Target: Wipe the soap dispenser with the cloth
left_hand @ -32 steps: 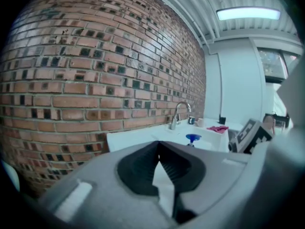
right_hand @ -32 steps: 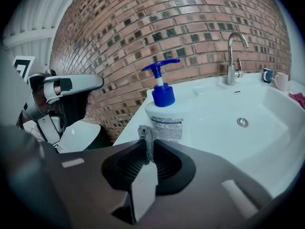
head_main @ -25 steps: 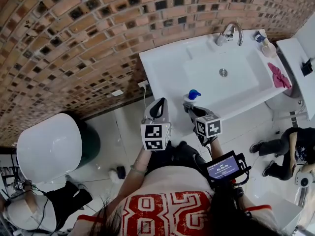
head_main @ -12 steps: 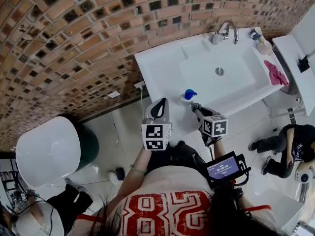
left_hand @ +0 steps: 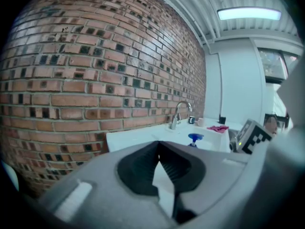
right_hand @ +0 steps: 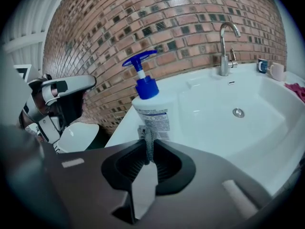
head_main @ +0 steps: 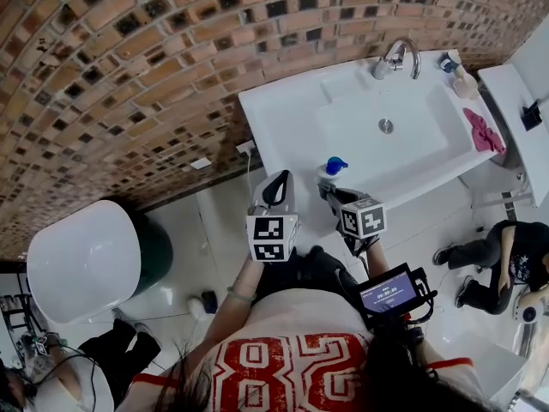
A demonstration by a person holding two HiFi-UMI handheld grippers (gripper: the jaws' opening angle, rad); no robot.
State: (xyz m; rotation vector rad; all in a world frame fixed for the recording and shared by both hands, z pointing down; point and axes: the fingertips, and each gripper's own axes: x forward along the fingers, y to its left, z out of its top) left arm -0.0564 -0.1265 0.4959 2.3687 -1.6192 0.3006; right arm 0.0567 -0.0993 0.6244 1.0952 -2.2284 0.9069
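A white, rounded toilet lid (head_main: 83,260) sits well to the left of the left tongs (head_main: 276,187), close to the brick wall (head_main: 129,67). The left tongs (left_hand: 158,144) are pressed together with nothing between them, and hover off the front left corner of the white ceramic washbasin counter (head_main: 283,114).

Just to their right, the white plastic soap dispenser (head_main: 333,170) with a blue pump head stands upright on that corner of the counter, between the two tongs and nearer the right pair. In the left gripper view the soap dispenser (left_hand: 194,138) shows ahead and to the right, well apart from the tips.

The right tongs (head_main: 330,192) are clamped narrow on a small strip of grey cloth (right_hand: 146,141), which stands up from the tips directly in front of the lower label of the soap dispenser (right_hand: 150,109). Whether the cloth touches the bottle cannot be told.

Beyond and right of the right tongs lies the basin (right_hand: 228,113), with a chrome tap (head_main: 396,58) at its far rim. A crumpled pink rag (head_main: 485,132) rests on the counter's far right edge, well apart from both tongs.
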